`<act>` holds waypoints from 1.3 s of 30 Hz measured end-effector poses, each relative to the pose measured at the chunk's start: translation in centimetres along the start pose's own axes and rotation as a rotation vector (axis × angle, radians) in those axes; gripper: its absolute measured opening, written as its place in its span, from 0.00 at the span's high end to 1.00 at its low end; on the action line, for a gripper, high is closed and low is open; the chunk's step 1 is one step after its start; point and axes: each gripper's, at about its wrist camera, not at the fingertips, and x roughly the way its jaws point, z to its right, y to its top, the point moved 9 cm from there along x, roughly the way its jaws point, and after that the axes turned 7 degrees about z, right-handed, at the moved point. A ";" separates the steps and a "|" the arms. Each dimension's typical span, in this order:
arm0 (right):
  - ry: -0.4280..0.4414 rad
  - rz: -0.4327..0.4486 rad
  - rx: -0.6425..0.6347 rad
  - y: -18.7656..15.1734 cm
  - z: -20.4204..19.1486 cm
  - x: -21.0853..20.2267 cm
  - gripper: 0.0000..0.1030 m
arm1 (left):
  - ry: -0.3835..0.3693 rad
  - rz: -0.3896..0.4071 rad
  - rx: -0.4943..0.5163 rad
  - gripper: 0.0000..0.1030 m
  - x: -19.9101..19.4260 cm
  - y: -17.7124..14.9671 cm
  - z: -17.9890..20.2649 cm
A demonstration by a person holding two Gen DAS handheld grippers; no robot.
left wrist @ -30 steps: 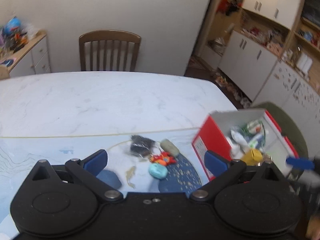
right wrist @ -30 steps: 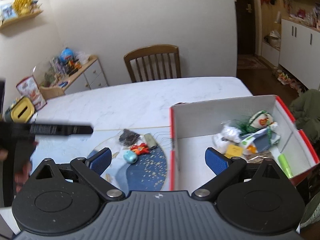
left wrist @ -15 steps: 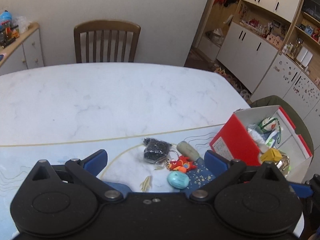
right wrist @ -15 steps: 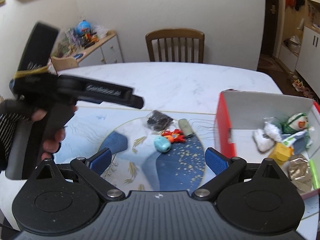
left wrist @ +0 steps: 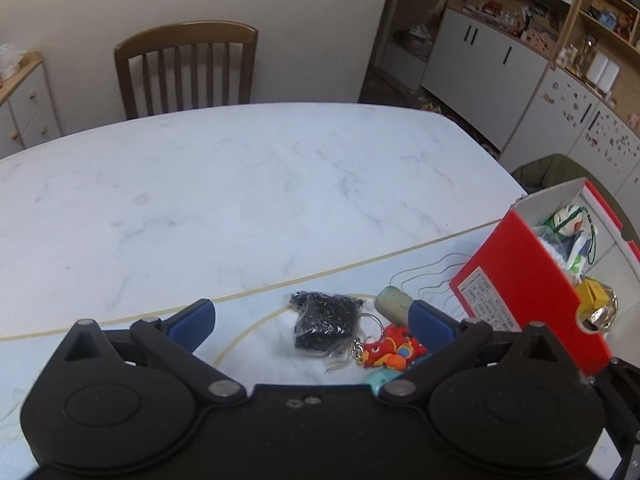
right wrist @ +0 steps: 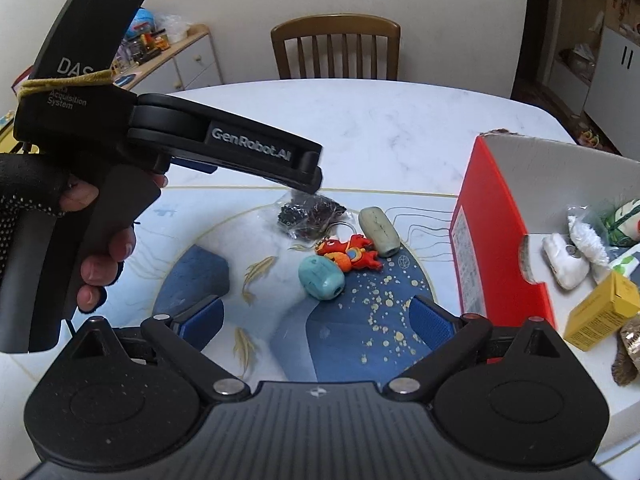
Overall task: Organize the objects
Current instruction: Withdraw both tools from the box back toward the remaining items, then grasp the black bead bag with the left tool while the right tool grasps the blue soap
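Left wrist view: my left gripper [left wrist: 312, 316] is spread wide, empty, over the black packet [left wrist: 325, 319]; the keychain [left wrist: 390, 347] touching it could snag.

Right wrist view: my right gripper [right wrist: 316, 318] gapes empty near the red box [right wrist: 496, 236].

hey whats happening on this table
A person is tidying small items into a red box, with a hand-held gripper in each hand. The left hand-held gripper hovers open over a black packet; beside it on the mat lie a red keychain, a teal bead and a grey-green stone. The right hand-held gripper is open and empty. The box already holds several things.
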 end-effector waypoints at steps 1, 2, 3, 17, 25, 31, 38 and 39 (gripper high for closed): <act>-0.001 0.000 0.004 0.0 0.0 0.4 0.03 | -0.004 -0.007 0.007 0.01 0.4 -0.1 0.1; 0.001 -0.003 0.007 0.0 0.0 0.9 0.03 | -0.007 -0.012 0.014 0.01 0.8 -0.2 0.1; 0.005 -0.006 0.008 0.0 0.0 1.3 0.03 | -0.013 -0.017 0.022 0.01 1.2 -0.3 0.2; -0.012 -0.054 0.023 -0.3 0.5 5.1 0.26 | -0.030 -0.055 0.059 0.19 4.6 -1.6 0.1; -0.015 -0.072 0.030 -0.3 0.6 6.3 0.43 | -0.046 -0.049 0.083 0.33 5.1 -1.8 0.2; -0.011 -0.087 0.030 -0.3 0.7 7.2 0.58 | -0.050 -0.040 0.077 0.44 5.3 -1.7 -0.1; -0.017 -0.085 0.024 -0.2 0.5 7.6 0.66 | -0.063 -0.032 0.068 0.53 5.0 -1.7 -0.3; -0.018 -0.084 0.022 -0.1 0.4 7.5 0.66 | -0.066 -0.032 0.068 0.54 5.0 -1.7 -0.3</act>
